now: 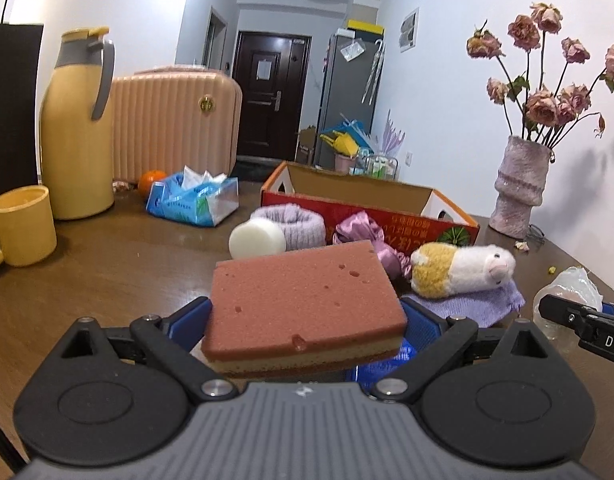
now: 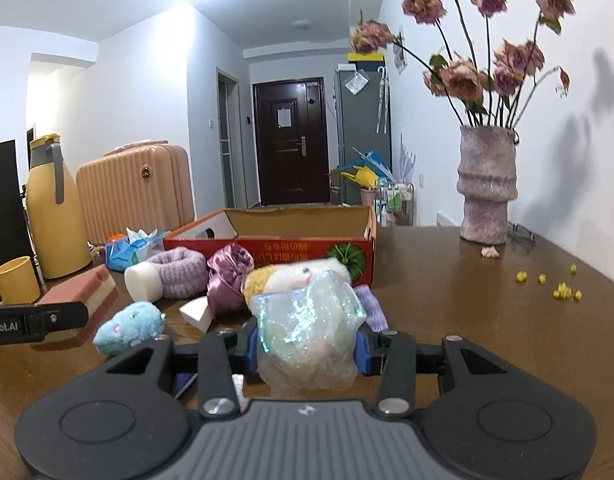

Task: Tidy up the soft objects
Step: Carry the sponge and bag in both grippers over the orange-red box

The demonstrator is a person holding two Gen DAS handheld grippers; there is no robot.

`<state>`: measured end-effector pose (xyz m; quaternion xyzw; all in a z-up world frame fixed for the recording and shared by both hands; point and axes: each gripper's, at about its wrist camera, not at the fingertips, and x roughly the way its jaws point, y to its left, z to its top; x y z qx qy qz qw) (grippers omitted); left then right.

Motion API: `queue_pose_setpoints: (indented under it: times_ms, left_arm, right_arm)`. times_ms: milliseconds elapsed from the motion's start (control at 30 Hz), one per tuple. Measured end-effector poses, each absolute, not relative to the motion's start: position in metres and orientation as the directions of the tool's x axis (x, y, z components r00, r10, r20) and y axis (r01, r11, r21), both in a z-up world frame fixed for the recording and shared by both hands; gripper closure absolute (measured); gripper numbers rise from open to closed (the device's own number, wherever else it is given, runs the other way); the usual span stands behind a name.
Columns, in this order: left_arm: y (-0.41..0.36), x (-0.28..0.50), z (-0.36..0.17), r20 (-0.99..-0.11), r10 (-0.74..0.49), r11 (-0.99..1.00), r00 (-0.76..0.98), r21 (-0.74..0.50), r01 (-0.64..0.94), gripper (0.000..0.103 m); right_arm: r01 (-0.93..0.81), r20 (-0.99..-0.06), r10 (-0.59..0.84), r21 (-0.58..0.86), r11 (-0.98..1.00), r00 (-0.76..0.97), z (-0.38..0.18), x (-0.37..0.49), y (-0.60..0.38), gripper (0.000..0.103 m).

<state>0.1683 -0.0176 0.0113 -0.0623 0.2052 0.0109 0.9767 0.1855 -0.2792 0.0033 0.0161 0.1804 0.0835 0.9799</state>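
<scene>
Pink-topped spongy block (image 1: 303, 304) sits squeezed in your left gripper (image 1: 307, 320), shiny crinkly bag (image 2: 307, 336) in your right gripper (image 2: 307, 354), cardboard box (image 2: 299, 224) looks empty.

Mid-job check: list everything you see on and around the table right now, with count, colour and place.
sponge: 1, red-brown over tan, held in left tool
plastic bag: 1, clear iridescent, held in right tool
box: 1, red cardboard, open, mid table
plush toy: 1, white and yellow, before box
blue plush: 1, near table front
scrunchie: 1, purple satin, before box
knit band: 1, lilac, beside white foam roll
cloth: 1, lilac, under plush toy
vase: 1, pink, dried roses, right
jug: 1, yellow, left
mug: 1, yellow, left
tissue pack: 1, blue
left tool: shut
right tool: shut
</scene>
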Motion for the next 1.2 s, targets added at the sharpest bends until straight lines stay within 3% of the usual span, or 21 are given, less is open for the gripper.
queue_pose_setpoints:
  times_ms: [1200]
  left_arm:
    - [-0.021, 0.243, 0.063, -0.272, 0.046, 0.99, 0.961, -0.117, -0.08, 0.004]
  right_arm:
    - [-0.147, -0.29, 0.148, 0.025, 0.989, 0.946, 0.057, 0.283, -0.244, 0.06]
